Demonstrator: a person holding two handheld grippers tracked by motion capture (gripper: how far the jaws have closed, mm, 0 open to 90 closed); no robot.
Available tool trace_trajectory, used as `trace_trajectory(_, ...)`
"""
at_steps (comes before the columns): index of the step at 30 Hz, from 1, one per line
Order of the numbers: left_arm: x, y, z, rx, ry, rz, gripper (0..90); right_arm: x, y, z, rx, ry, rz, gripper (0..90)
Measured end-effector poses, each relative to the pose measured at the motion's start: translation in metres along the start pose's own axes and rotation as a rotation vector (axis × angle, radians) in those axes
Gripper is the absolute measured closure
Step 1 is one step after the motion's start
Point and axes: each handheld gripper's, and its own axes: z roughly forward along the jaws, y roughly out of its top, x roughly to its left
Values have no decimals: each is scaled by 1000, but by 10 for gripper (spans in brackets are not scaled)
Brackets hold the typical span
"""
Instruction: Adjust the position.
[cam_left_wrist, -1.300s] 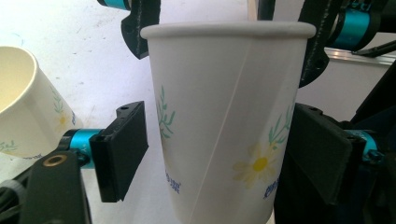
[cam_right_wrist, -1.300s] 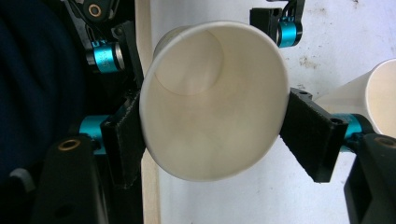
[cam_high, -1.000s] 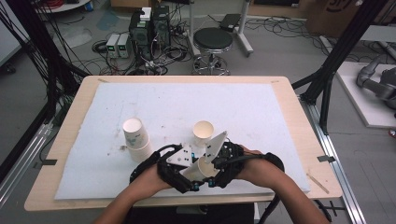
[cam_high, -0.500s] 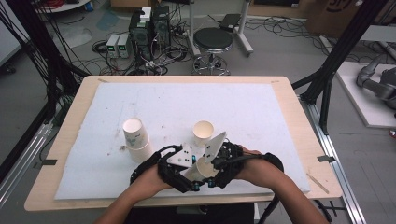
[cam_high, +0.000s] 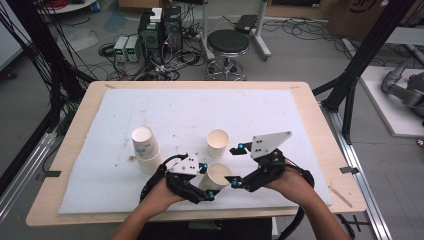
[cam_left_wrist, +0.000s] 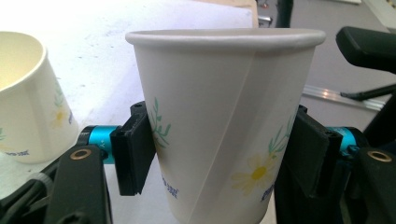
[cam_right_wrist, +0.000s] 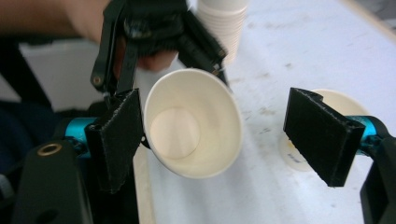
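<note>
Even, soft overhead light falls on the table (cam_high: 310, 115), and the white mat (cam_high: 175, 115) reads bright without glare. Shadows under the paper cup (cam_high: 218, 176) are faint. The high view is slightly soft (low detail). Behind the cup (cam_left_wrist: 224, 116) the background blurs; near the cup (cam_right_wrist: 194, 123) the hand (cam_right_wrist: 140, 51) is blurred.

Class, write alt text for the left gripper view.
A white paper cup printed with daisies stands upright, clamped between the left gripper's two black pads. A second cup stands behind on the white mat.
</note>
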Motion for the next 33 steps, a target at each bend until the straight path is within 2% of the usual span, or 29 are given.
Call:
trace_trajectory(3,2,-4,0,-43,25,-16,317,-3,-10,-11,-59,-22,46,208)
trace_trajectory(8,6,-11,-5,-127,70,-46,310,-9,-32,-25,-124,-114,111,203)
trace_trajectory(14,9,-15,-15,-203,126,-55,306,-14,-61,-38,-182,-242,183,203)
trace_trajectory(18,10,-18,-21,-262,152,-59,306,-15,-76,-45,-200,-334,198,203)
trace_trajectory(27,11,-22,-34,-393,223,-68,306,-19,-109,-48,-220,-462,248,203)
trace_trajectory(30,13,-23,-37,-406,234,-67,305,-22,-118,-48,-217,-485,269,203)
trace_trajectory(33,13,-23,-40,-425,247,-61,306,-22,-121,-49,-215,-504,269,204)
